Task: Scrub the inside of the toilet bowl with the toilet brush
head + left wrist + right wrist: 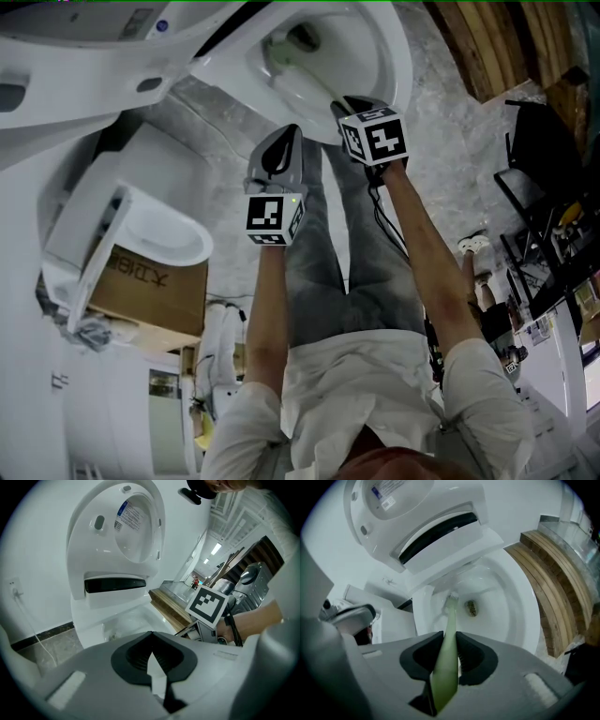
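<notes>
Toilet brush [449, 618] is clamped in right hand-held gripper [450, 637], left hand-held gripper [151, 635] closed, lid label [129, 513] illegible.

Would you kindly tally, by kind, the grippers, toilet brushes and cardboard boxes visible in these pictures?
Grippers: 2 (left gripper, right gripper)
Toilet brush: 1
Cardboard box: 1
Total: 4

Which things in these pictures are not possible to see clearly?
- Right gripper view: whether the toilet brush head touches the toilet bowl; too small.
- Head view: the brush's grip end, hidden by the right hand-held gripper.
- Left gripper view: print on the lid label; too small.
</notes>
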A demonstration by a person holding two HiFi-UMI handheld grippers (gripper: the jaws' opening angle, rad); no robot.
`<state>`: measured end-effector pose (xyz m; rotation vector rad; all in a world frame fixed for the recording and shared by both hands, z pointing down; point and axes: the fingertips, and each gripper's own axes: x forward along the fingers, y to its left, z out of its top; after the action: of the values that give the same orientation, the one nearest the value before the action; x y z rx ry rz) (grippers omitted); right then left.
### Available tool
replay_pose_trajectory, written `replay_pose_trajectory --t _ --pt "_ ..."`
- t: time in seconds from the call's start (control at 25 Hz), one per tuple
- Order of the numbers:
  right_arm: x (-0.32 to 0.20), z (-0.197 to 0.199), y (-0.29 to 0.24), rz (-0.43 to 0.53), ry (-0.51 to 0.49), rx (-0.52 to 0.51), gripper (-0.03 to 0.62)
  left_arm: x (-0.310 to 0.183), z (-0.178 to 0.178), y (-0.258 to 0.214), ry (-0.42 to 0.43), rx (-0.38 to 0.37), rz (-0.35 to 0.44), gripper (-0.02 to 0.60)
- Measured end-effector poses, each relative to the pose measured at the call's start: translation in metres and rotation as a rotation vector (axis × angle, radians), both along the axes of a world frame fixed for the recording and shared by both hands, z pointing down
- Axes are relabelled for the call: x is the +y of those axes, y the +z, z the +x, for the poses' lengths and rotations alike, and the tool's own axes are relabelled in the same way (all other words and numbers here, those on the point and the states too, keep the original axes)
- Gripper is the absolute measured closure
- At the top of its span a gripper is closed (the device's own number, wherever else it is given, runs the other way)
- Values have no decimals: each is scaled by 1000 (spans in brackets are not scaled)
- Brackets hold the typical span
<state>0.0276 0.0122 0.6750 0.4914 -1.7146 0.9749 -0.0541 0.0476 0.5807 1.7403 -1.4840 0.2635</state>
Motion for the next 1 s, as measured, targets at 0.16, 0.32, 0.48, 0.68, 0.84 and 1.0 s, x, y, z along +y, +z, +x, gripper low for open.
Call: replay_pose_trajectory --t 0.16,0.32,0.48,0.68,0.84,1.0 --pt "13 12 -1 24 -125 30 505 2 4 -1 5 -4 3 563" --pt "22 27 -5 42 -206 54 505 3 7 -1 10 -9 1 563" --pt "28 43 -4 81 -299 91 505 3 11 0 15 -13 -1 563" --pt "32 66 0 120 -391 152 505 1 17 1 30 -15 0 563" --pt "34 85 0 153 -474 198 506 -1 23 1 42 -15 0 563" --pt "33 105 3 185 -546 251 507 -4 26 2 50 -14 -1 563"
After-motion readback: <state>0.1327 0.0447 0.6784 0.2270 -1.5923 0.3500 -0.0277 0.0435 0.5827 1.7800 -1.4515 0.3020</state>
